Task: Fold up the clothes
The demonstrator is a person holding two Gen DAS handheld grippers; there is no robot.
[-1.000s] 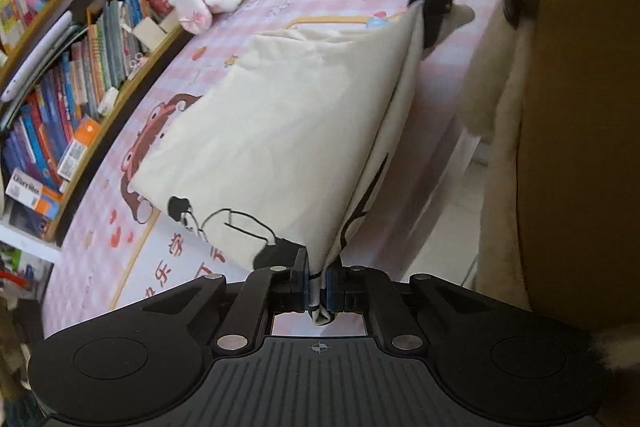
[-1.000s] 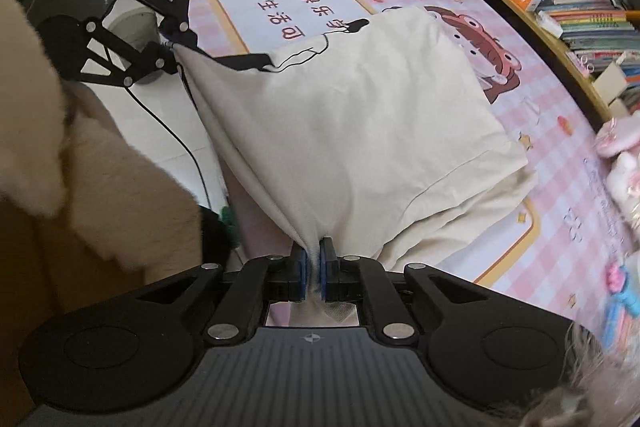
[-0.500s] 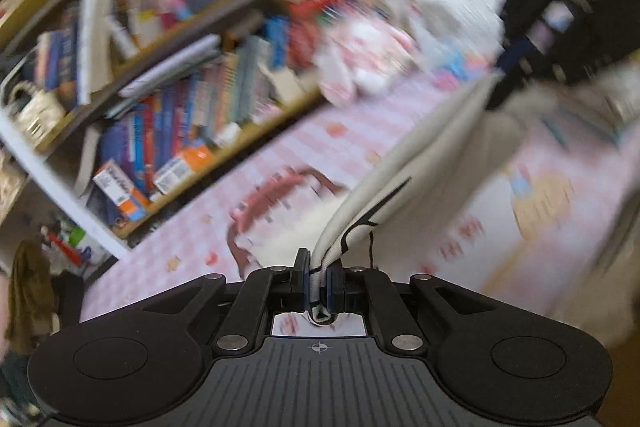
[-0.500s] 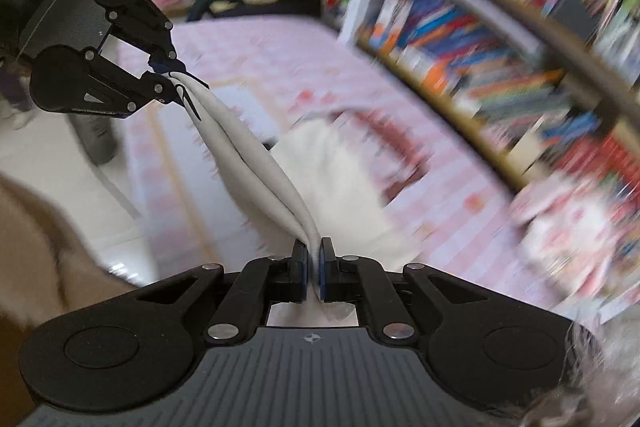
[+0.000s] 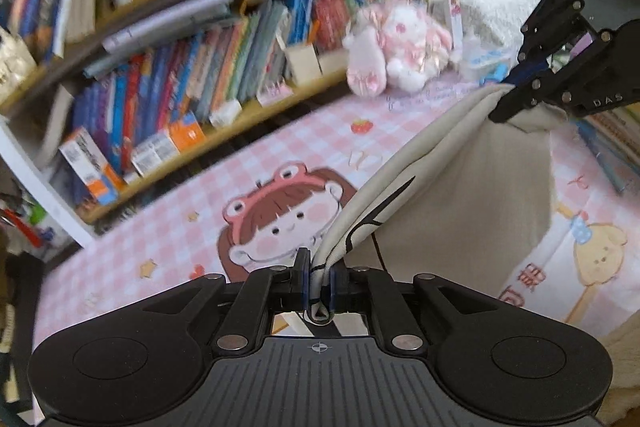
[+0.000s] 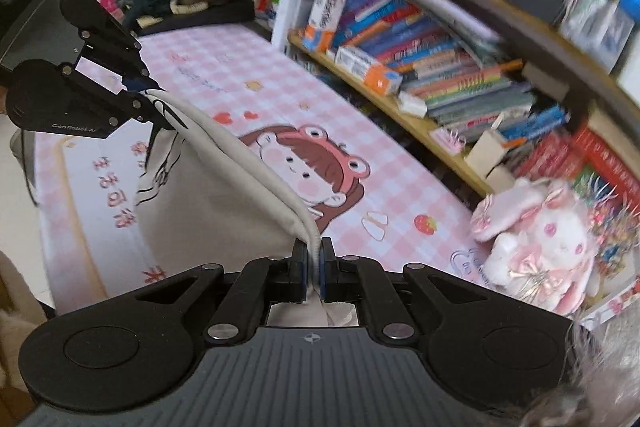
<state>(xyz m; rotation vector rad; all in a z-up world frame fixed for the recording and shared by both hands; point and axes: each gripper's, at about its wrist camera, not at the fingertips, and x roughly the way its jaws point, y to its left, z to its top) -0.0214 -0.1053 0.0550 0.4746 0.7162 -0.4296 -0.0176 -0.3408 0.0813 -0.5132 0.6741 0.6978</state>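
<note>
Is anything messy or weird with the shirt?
Nothing looks wrong. The cream shirt hangs stretched between the left gripper and the right gripper, each shut on an edge, above the pink table mat. The bunny plush sits undisturbed.

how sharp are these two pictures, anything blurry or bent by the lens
Left wrist view: left gripper and cream garment crisp, bookshelf motion-smeared, shelves bowed by fisheye. Right wrist view: right gripper sharp, plush bunny and books soft, shelf lines curved.
</note>
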